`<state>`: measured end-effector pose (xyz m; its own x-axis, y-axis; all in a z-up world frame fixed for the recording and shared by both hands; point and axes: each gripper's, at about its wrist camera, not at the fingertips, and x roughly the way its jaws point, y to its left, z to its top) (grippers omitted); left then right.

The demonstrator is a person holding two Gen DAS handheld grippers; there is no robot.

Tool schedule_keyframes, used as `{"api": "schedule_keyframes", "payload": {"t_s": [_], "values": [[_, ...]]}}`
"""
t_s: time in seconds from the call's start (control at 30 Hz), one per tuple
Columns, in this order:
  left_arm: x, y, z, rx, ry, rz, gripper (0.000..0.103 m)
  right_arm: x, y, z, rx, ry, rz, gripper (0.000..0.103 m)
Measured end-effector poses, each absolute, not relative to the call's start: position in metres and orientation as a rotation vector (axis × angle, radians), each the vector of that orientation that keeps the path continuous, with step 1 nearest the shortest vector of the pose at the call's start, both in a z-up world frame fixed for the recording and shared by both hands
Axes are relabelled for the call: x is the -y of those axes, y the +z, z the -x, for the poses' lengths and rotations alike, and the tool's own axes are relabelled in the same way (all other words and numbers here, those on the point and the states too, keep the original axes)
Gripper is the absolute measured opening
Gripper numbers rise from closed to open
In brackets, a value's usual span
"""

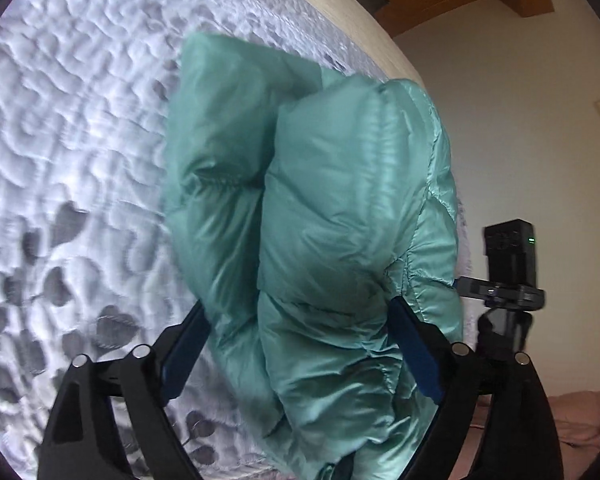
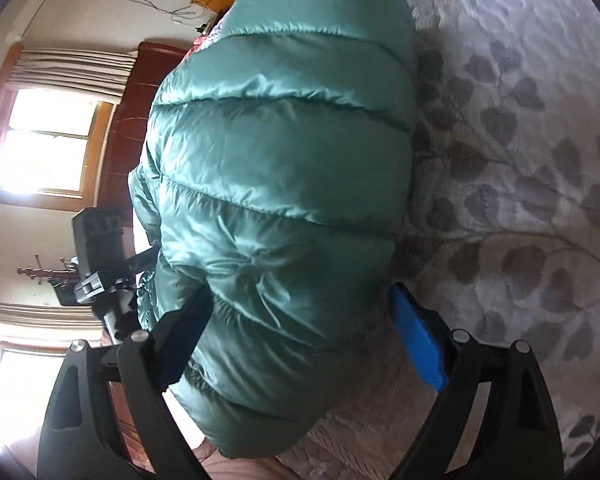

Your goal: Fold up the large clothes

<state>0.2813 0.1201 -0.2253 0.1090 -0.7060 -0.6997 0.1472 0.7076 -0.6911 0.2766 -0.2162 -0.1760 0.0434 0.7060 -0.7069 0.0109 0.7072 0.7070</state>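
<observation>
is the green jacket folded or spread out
Folded: the green jacket lies bunched in a thick doubled bundle on the bedspread, not flat.

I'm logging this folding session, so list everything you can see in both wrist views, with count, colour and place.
puffer jacket: one, teal green, folded on the bed, between both grippers' fingers.
bedspread: one, white with grey leaves, under the jacket.
window: one, bright, wood-framed, far left in the right wrist view.
curtains: pale, above the window.
pink cloth: one, lower right in the left wrist view.
left gripper: black, blue fingers, open.
right gripper: black, blue fingers, open.
</observation>
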Motion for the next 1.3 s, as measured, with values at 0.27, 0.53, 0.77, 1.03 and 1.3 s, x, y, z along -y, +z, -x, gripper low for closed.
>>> {"api": "schedule_keyframes", "payload": {"t_s": [0.27,0.53,0.77,1.03,1.3], "values": [[-0.094,-0.246,-0.287,-1.353,-0.771,0.563,0.1,0.202,-0.199,-0.28,-1.46,0.661,-0.708,0.085],[-0.079,-0.234,-0.277,-1.3,-0.818,0.607,0.06,0.214,-0.178,-0.274,-1.371,0.711,-0.733,0.042],[-0.026,-0.199,-0.286,-1.232,-0.873,0.556,0.051,0.25,-0.127,-0.27,-1.255,0.666,-0.64,0.038],[0.066,-0.16,-0.332,-1.138,-0.921,0.455,0.049,0.322,-0.088,-0.297,-1.169,0.545,-0.554,0.038],[0.134,-0.16,-0.382,-1.077,-0.881,0.374,0.049,0.382,-0.104,-0.345,-1.139,0.475,-0.501,0.038]]}}
